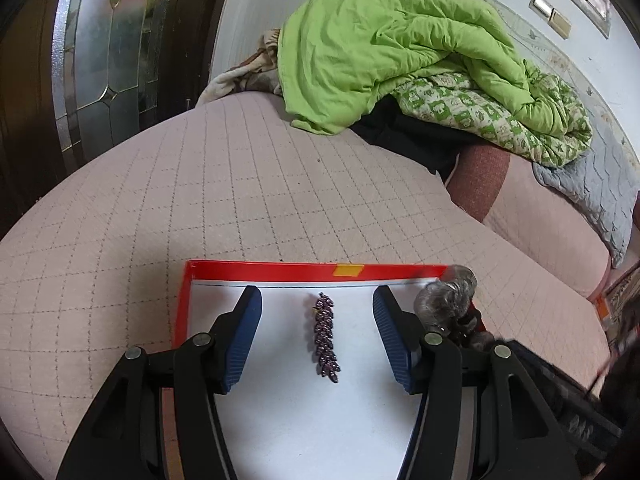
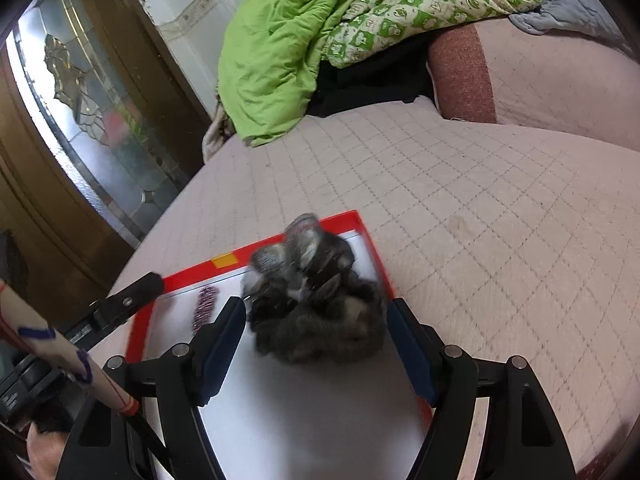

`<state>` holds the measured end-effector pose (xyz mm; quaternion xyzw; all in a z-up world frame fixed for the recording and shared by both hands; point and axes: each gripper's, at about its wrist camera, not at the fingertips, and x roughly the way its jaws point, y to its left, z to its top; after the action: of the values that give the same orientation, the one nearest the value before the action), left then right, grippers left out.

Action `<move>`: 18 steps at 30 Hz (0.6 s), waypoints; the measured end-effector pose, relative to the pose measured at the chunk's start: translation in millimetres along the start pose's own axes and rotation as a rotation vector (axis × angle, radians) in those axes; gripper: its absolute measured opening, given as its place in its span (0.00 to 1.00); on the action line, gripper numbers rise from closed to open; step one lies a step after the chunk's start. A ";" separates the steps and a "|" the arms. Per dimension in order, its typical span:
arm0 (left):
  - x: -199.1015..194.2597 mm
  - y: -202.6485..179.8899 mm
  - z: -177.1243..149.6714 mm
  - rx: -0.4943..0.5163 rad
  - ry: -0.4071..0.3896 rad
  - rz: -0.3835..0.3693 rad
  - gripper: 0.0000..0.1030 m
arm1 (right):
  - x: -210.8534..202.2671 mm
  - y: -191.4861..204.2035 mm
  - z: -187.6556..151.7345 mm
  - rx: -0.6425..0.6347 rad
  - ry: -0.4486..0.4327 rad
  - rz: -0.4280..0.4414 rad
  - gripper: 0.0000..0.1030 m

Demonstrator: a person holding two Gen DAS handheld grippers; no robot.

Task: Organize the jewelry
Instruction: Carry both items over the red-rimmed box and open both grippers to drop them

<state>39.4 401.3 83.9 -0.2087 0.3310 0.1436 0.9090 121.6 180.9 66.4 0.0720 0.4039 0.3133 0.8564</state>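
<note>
A red-rimmed tray [image 1: 280, 270] with a white floor lies on the pink quilted bed. A purple beaded hair clip [image 1: 326, 338] lies on the tray floor between the open fingers of my left gripper [image 1: 318, 322], untouched. A grey-brown furry scrunchie [image 2: 316, 292] rests at the tray's right side, blurred, between the open fingers of my right gripper [image 2: 316, 330]; it also shows in the left wrist view [image 1: 450, 302]. The clip [image 2: 205, 306] and the tray rim [image 2: 260, 250] show in the right wrist view too, with the left gripper's finger [image 2: 128, 300] at the tray's left rim.
A green quilt [image 1: 400, 52] and patterned bedding are heaped at the back of the bed. A pink cushion [image 2: 520, 76] lies at the right. A wooden door with leaded glass [image 1: 100, 52] stands at the left. The pink bedspread [image 1: 200, 184] spreads around the tray.
</note>
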 end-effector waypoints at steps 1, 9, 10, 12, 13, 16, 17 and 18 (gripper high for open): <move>-1.6 1.3 0.1 -0.006 -0.004 0.000 0.55 | -2.7 8.5 -4.2 -0.059 -0.011 -0.027 0.75; -12.4 1.6 -0.5 0.004 -0.021 -0.001 0.55 | -21.4 46.0 -33.5 -0.254 -0.056 -0.083 0.75; -14.1 1.9 -0.4 0.002 -0.024 -0.002 0.55 | -25.2 47.0 -38.5 -0.247 -0.052 -0.071 0.75; -16.3 0.5 -0.3 0.001 -0.026 -0.007 0.55 | -32.5 51.1 -46.4 -0.256 -0.059 -0.074 0.75; -17.4 -1.8 -0.7 0.005 -0.026 -0.009 0.55 | -39.9 50.9 -48.3 -0.247 -0.079 -0.076 0.75; -22.7 -12.1 -3.2 0.030 -0.032 -0.020 0.55 | -63.3 44.7 -46.9 -0.184 -0.121 -0.076 0.75; -26.2 -17.6 -4.6 0.044 -0.037 -0.027 0.55 | -75.3 40.3 -46.4 -0.164 -0.139 -0.085 0.75; -28.6 -22.4 -5.8 0.054 -0.041 -0.034 0.55 | -84.7 35.7 -45.9 -0.150 -0.148 -0.085 0.75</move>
<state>24.0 375.6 105.2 -0.1864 0.3127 0.1235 0.9232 30.3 152.9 104.2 0.0133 0.3179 0.2998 0.8994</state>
